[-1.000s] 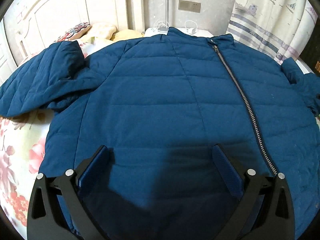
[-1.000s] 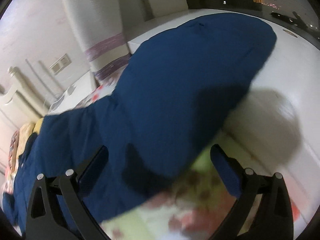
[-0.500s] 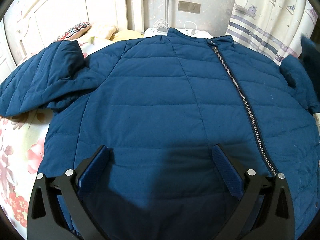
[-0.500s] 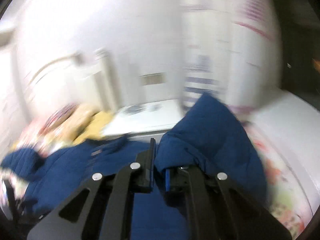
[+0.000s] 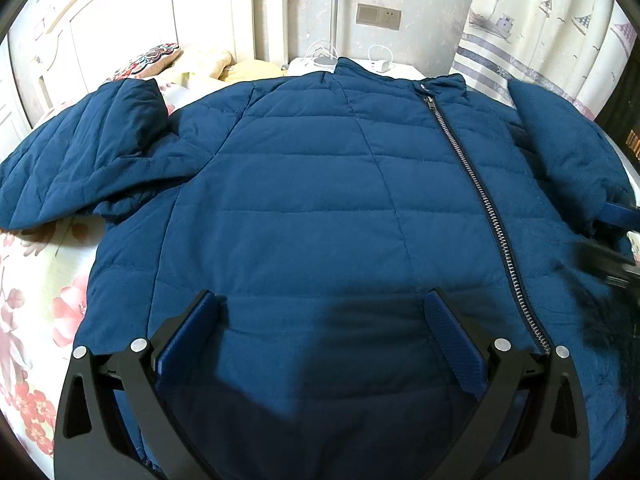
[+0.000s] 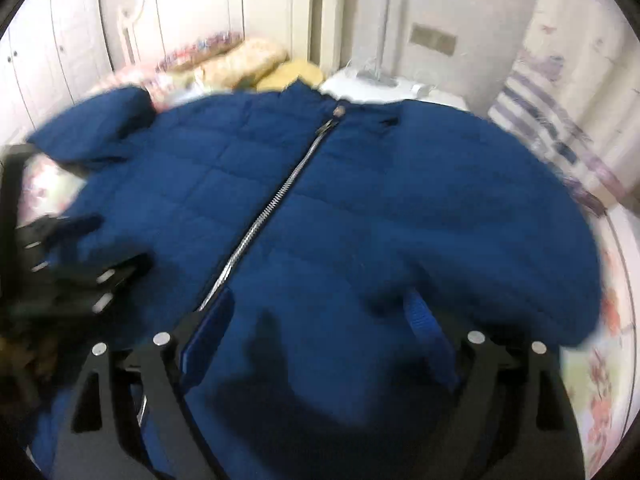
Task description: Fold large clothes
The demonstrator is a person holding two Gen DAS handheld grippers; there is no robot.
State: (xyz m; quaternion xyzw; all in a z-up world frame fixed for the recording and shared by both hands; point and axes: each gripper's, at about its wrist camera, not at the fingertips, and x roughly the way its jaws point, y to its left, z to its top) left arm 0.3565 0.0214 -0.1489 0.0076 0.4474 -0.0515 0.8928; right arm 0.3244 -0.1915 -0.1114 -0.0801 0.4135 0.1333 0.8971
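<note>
A dark blue quilted jacket lies front-up on the bed, its silver zipper closed. Its left sleeve is spread out to the side. Its right sleeve lies folded in over the body; it also shows in the right wrist view. My left gripper is open and empty above the jacket's lower front. My right gripper is open and empty over the jacket near the zipper, its view blurred. It shows at the right edge of the left wrist view.
A floral bedsheet covers the bed. Pillows lie by the white headboard. A white nightstand with a lamp pole and cables stands behind the collar. A patterned curtain hangs at the right.
My right gripper took hold of the right sleeve, carried it over the jacket's body and let go; it is now open. The left gripper has stayed put.
</note>
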